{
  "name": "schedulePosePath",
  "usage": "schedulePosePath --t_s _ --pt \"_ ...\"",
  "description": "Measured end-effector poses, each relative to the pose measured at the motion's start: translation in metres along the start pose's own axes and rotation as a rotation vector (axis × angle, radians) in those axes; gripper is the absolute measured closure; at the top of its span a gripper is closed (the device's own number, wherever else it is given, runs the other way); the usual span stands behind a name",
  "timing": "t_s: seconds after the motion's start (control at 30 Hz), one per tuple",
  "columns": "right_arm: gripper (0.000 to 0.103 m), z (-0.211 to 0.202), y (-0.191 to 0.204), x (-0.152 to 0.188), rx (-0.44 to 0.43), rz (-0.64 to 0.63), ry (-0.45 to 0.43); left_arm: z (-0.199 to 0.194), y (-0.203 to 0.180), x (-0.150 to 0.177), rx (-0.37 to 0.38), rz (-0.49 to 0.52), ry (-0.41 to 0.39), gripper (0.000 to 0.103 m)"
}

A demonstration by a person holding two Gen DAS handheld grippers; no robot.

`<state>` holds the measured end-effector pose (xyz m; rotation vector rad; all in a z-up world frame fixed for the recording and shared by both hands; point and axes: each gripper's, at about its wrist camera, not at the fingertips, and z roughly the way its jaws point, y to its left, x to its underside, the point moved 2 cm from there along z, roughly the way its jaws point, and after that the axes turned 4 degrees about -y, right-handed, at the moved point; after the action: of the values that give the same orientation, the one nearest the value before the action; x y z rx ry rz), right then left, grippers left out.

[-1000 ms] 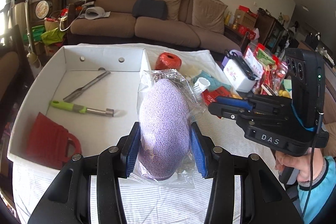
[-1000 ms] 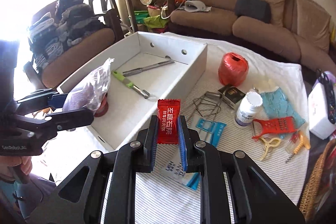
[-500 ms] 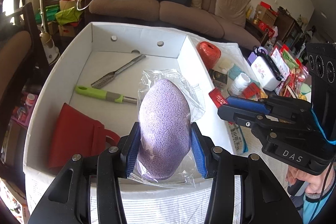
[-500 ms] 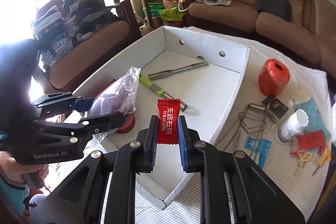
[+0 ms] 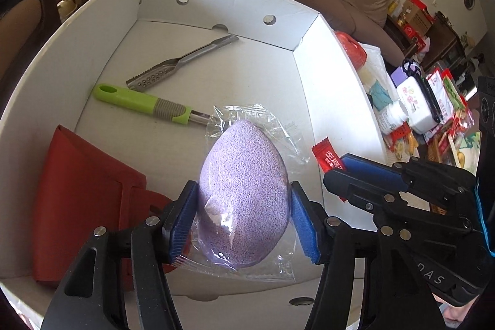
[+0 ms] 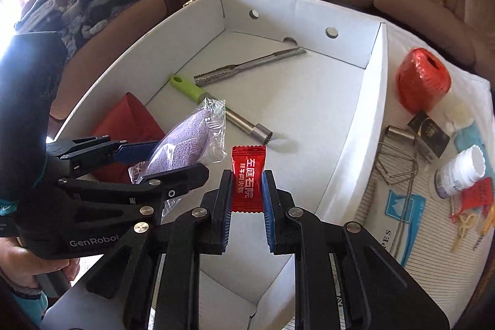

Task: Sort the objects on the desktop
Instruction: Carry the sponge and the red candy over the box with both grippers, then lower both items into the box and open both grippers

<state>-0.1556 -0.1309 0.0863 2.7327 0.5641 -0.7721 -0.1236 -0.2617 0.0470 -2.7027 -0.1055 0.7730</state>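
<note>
Drop-off step. Your left gripper point(image 5: 243, 218) fingers clamp bagged sponge point(image 5: 244, 194) over box point(image 5: 334, 101); your right gripper point(image 6: 247, 203) fingers pinch red sachet point(image 6: 248, 178) above same box. Next move, likely: lower both, spread fingers, avoid peeler point(image 5: 145, 104).

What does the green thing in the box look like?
Look inside the big white box. On its floor lies a corer with a lime-green handle and a toothed steel tip. The scaler beside it is all bare metal, with no green.
</note>
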Motion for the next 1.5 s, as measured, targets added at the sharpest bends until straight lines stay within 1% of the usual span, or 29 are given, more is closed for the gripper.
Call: schedulePosePath --t_s 0.17,0.23,0.4,0.53,0.7,0.8,1.03,1.1,1.2,1.23,1.27,1.3,1.5 --pt "0.086 0.000 -0.001 0.000 0.008 -0.004 0.002 -0.001 0.006 0.000 0.013 -0.034 -0.009 0.029" --pt "0.086 0.000 -0.003 0.000 0.015 -0.002 0.005 -0.004 0.006 -0.002 0.014 -0.038 -0.017 0.022" --pt "0.086 0.000 -0.002 0.000 0.020 -0.019 0.017 -0.019 0.010 -0.007 0.029 -0.060 -0.050 0.022" --pt "0.086 0.009 0.006 -0.002 0.060 -0.063 0.042 -0.032 0.013 -0.011 0.033 -0.071 -0.073 0.022" --pt "0.086 0.034 0.007 -0.007 0.135 -0.106 0.129 -0.048 0.022 -0.011 0.050 -0.100 -0.107 0.022" --pt "0.086 0.045 0.007 -0.009 0.175 -0.132 0.164 -0.055 0.029 -0.012 0.057 -0.123 -0.121 0.022" --pt "0.085 0.069 0.011 -0.008 0.230 -0.184 0.255 -0.059 0.032 -0.013 0.067 -0.131 -0.124 0.022" --pt "0.083 0.067 0.010 -0.010 0.223 -0.169 0.249 -0.060 0.030 -0.012 0.070 -0.129 -0.124 0.022" --pt "0.076 0.056 0.011 -0.012 0.220 -0.155 0.210 -0.060 0.028 -0.011 0.071 -0.129 -0.121 0.021" --pt "0.070 0.053 0.012 -0.013 0.223 -0.158 0.205 -0.061 0.028 -0.011 0.073 -0.133 -0.120 0.021" --pt "0.061 0.050 0.012 -0.013 0.231 -0.162 0.201 -0.062 0.027 -0.010 0.073 -0.137 -0.120 0.021" --pt "0.059 0.045 0.013 -0.013 0.234 -0.166 0.192 -0.063 0.026 -0.009 0.074 -0.139 -0.120 0.021" --pt "0.058 0.011 0.011 -0.013 0.204 -0.140 0.131 -0.072 0.012 -0.002 0.056 -0.114 -0.118 0.018"
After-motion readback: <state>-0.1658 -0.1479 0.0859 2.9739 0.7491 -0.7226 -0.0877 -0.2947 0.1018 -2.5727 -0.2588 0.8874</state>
